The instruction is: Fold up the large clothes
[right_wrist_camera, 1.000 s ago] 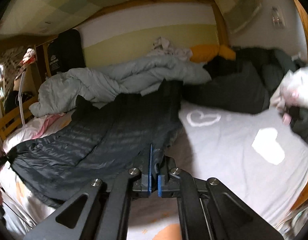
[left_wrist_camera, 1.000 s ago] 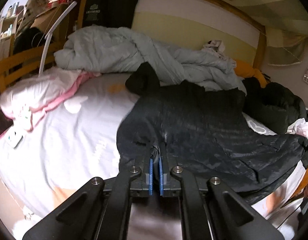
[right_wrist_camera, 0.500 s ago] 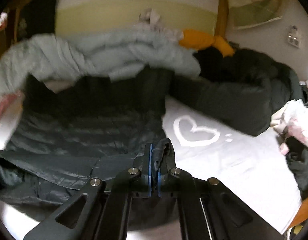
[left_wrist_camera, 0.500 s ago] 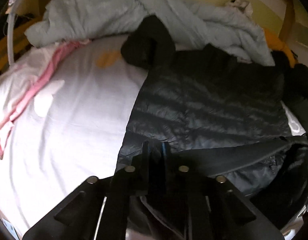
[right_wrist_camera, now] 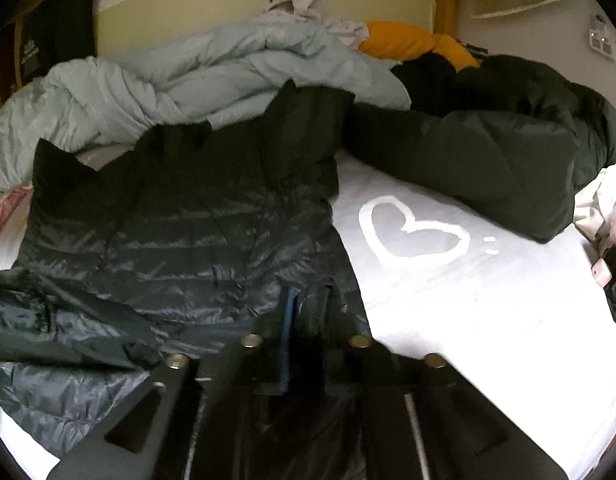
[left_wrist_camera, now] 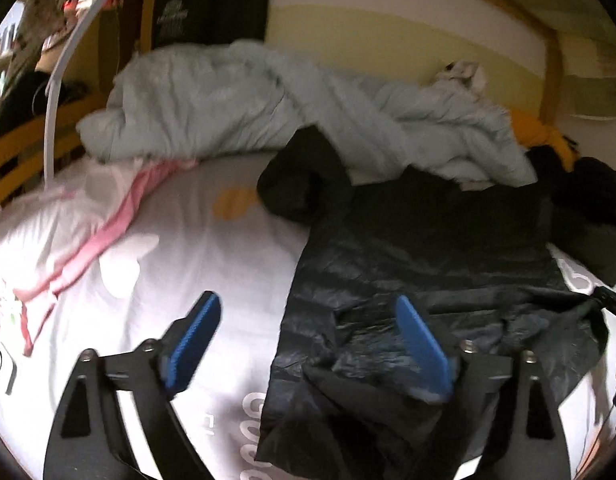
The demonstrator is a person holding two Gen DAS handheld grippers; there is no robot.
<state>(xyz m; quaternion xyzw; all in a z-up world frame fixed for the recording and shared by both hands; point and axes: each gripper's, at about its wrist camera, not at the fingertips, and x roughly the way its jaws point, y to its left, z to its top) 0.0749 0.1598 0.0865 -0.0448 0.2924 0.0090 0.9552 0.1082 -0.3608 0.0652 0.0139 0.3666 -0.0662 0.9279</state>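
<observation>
My left gripper [left_wrist_camera: 308, 344] just popped wide open, nothing pinched, over the black puffer jacket [right_wrist_camera: 180, 240] spread along the bed's [right_wrist_camera: 487, 300] near edge. Right gripper [right_wrist_camera: 308, 308] just eased open some, jacket hem bunched between.

My right gripper [right_wrist_camera: 308, 312] has just been opening, jacket [right_wrist_camera: 180, 232] hem between its jaws. Jacket's flat on the white sheet [right_wrist_camera: 467, 300].

One black quilted jacket [right_wrist_camera: 180, 240] is lying before the fingers [left_wrist_camera: 419, 336], one pale blue duvet [right_wrist_camera: 212, 68] beyond it, one dark green coat [right_wrist_camera: 499, 152] lying to the right, and one white heart print [right_wrist_camera: 411, 228].
</observation>
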